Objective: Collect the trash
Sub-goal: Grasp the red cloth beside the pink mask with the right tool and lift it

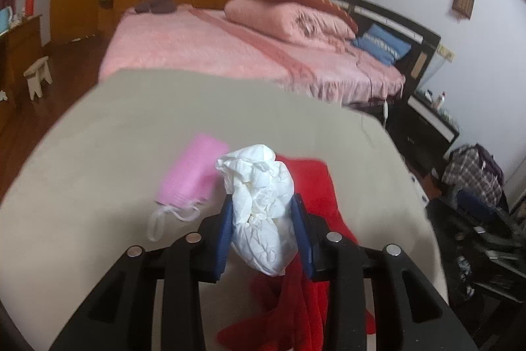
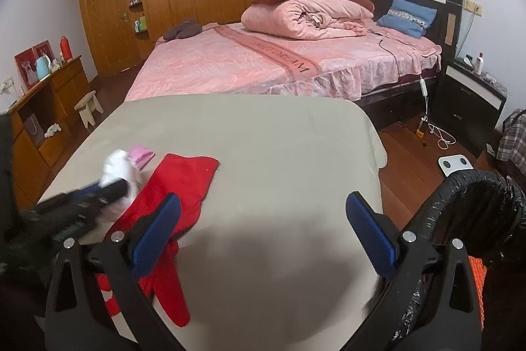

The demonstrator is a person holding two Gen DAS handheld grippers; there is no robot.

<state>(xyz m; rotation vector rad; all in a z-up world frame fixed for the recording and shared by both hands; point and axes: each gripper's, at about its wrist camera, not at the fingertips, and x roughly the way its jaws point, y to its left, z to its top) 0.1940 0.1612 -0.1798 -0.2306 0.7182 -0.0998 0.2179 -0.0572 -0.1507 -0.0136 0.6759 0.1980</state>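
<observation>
A crumpled white paper wad (image 1: pixel 259 186) sits between the blue pads of my left gripper (image 1: pixel 262 203), which is shut on it just above the beige tablecloth (image 1: pixel 197 107). Under and behind the wad lies a red cloth (image 1: pixel 312 186), draped over the table's near edge. In the right wrist view the left gripper (image 2: pixel 108 189) and the blurred wad (image 2: pixel 115 166) are at the left, above the red cloth (image 2: pixel 184 186). My right gripper (image 2: pixel 263 199) stands open over bare tablecloth with nothing between its fingers.
A pink drawstring pouch (image 1: pixel 190 166) lies left of the wad. A bin lined with a black bag (image 2: pixel 476 203) stands at the table's right side. Beyond the table are a pink bed (image 2: pixel 263 61), a small stool (image 2: pixel 88 107) and a nightstand (image 2: pixel 473 101).
</observation>
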